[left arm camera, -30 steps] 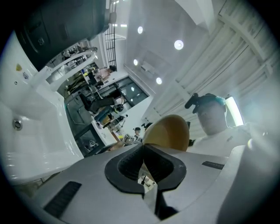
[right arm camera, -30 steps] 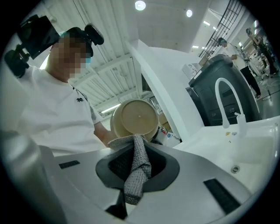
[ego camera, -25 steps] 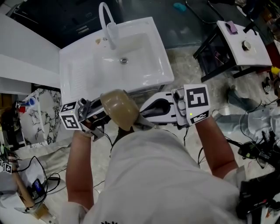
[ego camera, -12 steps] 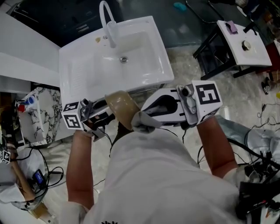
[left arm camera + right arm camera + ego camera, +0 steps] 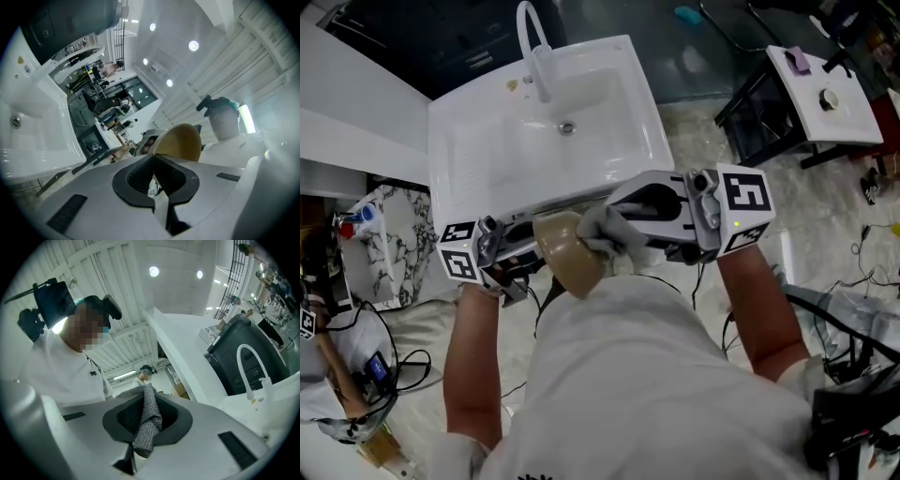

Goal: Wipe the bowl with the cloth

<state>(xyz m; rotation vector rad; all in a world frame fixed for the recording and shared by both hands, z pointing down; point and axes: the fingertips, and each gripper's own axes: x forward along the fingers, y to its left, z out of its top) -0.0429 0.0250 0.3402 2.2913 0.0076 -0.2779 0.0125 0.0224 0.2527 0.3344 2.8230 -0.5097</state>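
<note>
While a person stands just before the white sink, the left gripper is clamped on the rim of a tan bowl, which is tipped on its side below the sink's front edge. To the right, a grey cloth is bunched against the bowl's upper edge. It is pinched between the closed jaws of the right gripper, also just off the sink's front edge.
</note>
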